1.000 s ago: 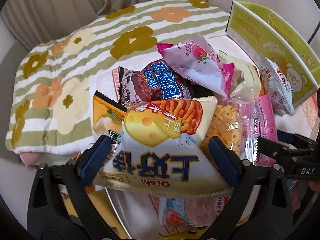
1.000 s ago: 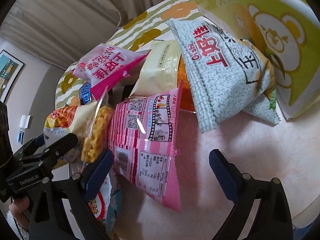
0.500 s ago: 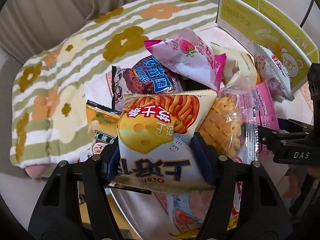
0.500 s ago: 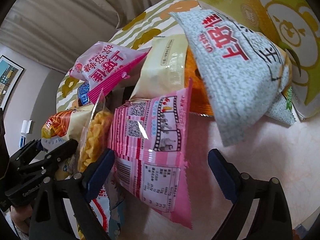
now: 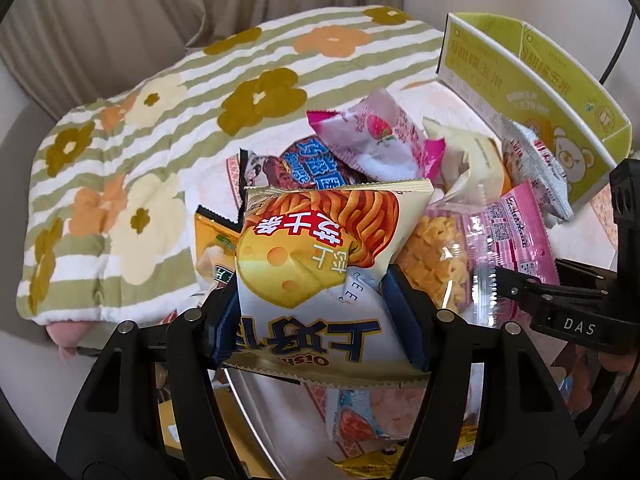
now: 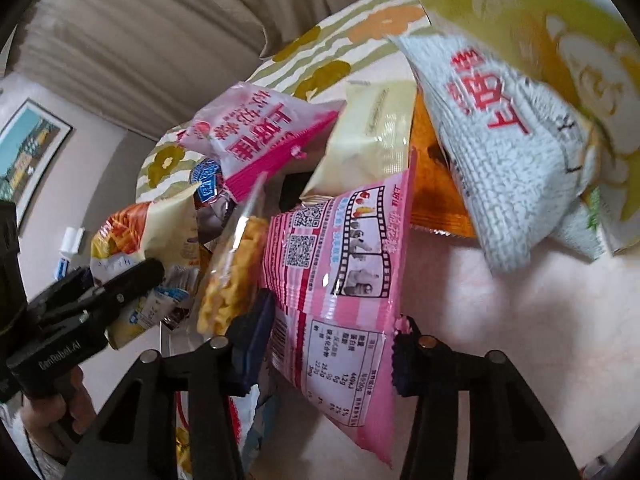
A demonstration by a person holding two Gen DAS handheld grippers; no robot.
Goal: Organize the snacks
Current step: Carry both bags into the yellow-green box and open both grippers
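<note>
Left wrist view: the left hand-held gripper is clamped on the cheese-stick snack bag, its blue pads pressed against the bag's two sides. This bag stands at the near edge of a heap of snacks. Behind the cheese-stick bag lie a blue chocolate sponge-cake pack and a pink strawberry snack bag; at its left side, an orange-yellow pack; at its right side, a clear bag of golden puffed pieces that touches it. Farther right of the cheese-stick bag stands an open yellow-green carton with a bear print. Beyond the heap lies a green-striped flowered blanket.

Right wrist view: the right hand-held gripper has closed on the lower part of the pink popcorn bag, which stands between its blue pads. This bag lies right of the cheese-stick bag, with the puffed pieces between them. Above the pink bag lean a cream sachet and a grey rice-pattern snack bag, the latter against the carton. At the left edge a person's hand holds the left hand-held gripper's handle.
</note>
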